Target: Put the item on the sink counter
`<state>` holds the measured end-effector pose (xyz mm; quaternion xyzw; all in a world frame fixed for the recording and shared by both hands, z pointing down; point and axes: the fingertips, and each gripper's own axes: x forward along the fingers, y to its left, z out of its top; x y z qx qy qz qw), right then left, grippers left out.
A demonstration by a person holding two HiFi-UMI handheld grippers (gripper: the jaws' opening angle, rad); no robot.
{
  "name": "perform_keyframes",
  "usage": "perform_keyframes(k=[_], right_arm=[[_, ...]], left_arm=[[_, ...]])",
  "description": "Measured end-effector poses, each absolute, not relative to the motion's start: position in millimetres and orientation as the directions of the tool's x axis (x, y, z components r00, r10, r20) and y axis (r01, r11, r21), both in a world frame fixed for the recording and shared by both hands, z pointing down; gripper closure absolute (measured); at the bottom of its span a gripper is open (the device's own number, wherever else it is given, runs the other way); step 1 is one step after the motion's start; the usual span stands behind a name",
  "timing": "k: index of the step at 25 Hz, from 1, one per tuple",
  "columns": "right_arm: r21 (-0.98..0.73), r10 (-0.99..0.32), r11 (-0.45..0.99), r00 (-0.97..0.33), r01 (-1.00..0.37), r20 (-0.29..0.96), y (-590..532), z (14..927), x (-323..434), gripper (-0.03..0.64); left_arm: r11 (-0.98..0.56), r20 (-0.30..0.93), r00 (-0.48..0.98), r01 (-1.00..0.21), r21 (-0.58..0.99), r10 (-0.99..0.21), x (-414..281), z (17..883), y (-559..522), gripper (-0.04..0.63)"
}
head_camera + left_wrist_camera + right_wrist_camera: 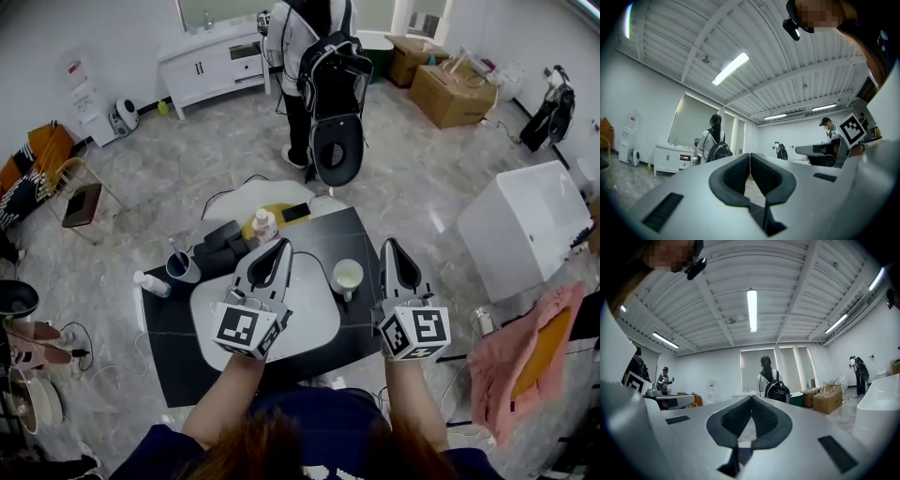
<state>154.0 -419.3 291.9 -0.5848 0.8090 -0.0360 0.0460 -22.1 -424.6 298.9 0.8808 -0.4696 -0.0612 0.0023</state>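
A black sink counter (169,349) with a white basin (314,314) lies below me. On it stand a white mug (348,277), a dark cup with a toothbrush (183,267), a small bottle (265,225) on a yellow pad, black boxes (220,246) and a phone (296,213). A clear bottle (150,283) lies at the left edge. My left gripper (280,247) hovers over the basin, shut and empty, its tips touching in the left gripper view (750,155). My right gripper (389,247) hangs right of the mug, shut with nothing between its pads (751,399).
A person with a black backpack (319,56) stands beyond the counter by a white vanity (211,61). Cardboard boxes (450,94) sit at the far right, a white tub (525,225) at the right, and a pink cloth (511,361) near my right arm. A chair (82,202) stands at the left.
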Motion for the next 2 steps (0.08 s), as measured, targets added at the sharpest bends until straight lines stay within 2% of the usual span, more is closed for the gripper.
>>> perform_keyframes(k=[2], right_arm=[[-0.109, -0.949, 0.314, -0.312, -0.943, -0.034, -418.6, 288.6, 153.9, 0.603]], left_arm=[[-0.56, -0.113, 0.551, -0.826, 0.064, -0.827, -21.4, 295.1, -424.1, 0.572]])
